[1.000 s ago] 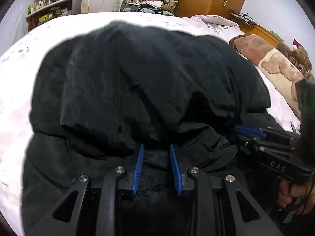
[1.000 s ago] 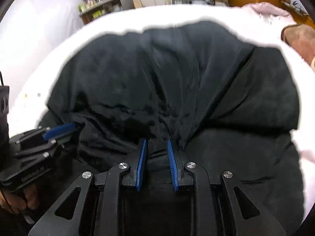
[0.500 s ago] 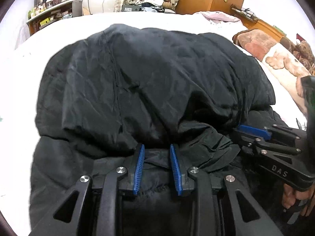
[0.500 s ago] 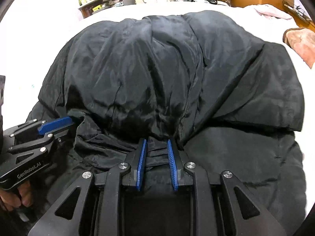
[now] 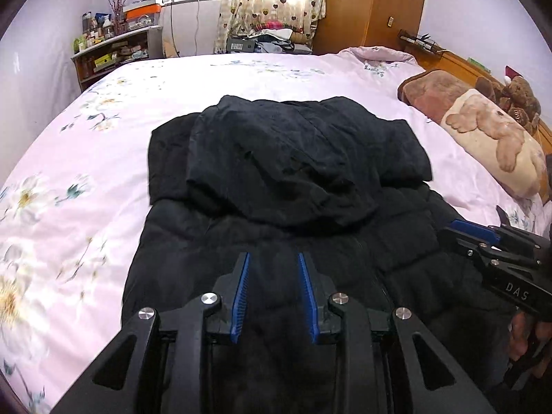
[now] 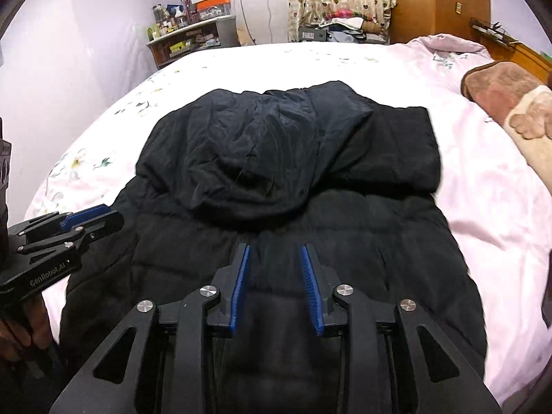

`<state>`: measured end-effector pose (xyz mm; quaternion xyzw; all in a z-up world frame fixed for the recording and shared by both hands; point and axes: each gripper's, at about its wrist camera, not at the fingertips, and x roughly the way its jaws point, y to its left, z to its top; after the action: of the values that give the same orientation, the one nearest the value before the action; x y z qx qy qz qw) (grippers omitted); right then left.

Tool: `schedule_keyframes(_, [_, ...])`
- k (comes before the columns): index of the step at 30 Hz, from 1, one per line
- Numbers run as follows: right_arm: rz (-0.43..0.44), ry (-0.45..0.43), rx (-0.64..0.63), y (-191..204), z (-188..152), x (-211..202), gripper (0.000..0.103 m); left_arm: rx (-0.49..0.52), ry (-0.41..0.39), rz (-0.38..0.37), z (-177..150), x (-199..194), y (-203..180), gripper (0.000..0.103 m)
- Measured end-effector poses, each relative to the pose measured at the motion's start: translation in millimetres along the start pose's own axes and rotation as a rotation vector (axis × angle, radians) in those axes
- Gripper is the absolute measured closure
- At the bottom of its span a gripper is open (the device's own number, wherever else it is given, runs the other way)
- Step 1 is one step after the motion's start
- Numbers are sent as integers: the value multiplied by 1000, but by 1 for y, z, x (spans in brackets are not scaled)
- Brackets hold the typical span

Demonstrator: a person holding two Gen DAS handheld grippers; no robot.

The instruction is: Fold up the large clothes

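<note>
A large black padded jacket [image 5: 293, 172] lies on the bed, its far part folded back over the near part; it also shows in the right wrist view [image 6: 286, 172]. My left gripper [image 5: 272, 258] is open and empty, above the near part of the jacket. My right gripper [image 6: 274, 252] is open and empty, also above the near part. Each gripper shows in the other's view: the right one [image 5: 462, 229] at the jacket's right edge, the left one [image 6: 93, 215] at its left edge.
The bed has a pink flowered sheet [image 5: 86, 172]. Pillows with a bear print [image 5: 490, 138] and plush toys [image 5: 517, 96] lie at the right. A cluttered shelf [image 5: 114, 51], a wooden wardrobe [image 5: 372, 3] and curtains stand beyond the far edge.
Both grippers have let go of the jacket fabric and pulled back and up. The folded-over part now lies flat on the jacket.
</note>
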<state>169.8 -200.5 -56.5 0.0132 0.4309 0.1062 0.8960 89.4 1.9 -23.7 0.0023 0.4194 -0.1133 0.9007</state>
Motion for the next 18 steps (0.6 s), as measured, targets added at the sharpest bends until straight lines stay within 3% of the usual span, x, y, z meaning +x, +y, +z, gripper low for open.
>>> schedule_keyframes(6, [-4, -18, 31, -14, -32, -41, 65, 10, -14, 1, -28, -39, 1, 72])
schedule_keyframes(8, [-11, -23, 42, -16, -42, -54, 64, 9, -20, 5, -36, -49, 1, 68])
schedule_keyframes(18, [-30, -42, 61, -22, -76, -90, 60, 15, -51, 38, -64, -85, 5, 64])
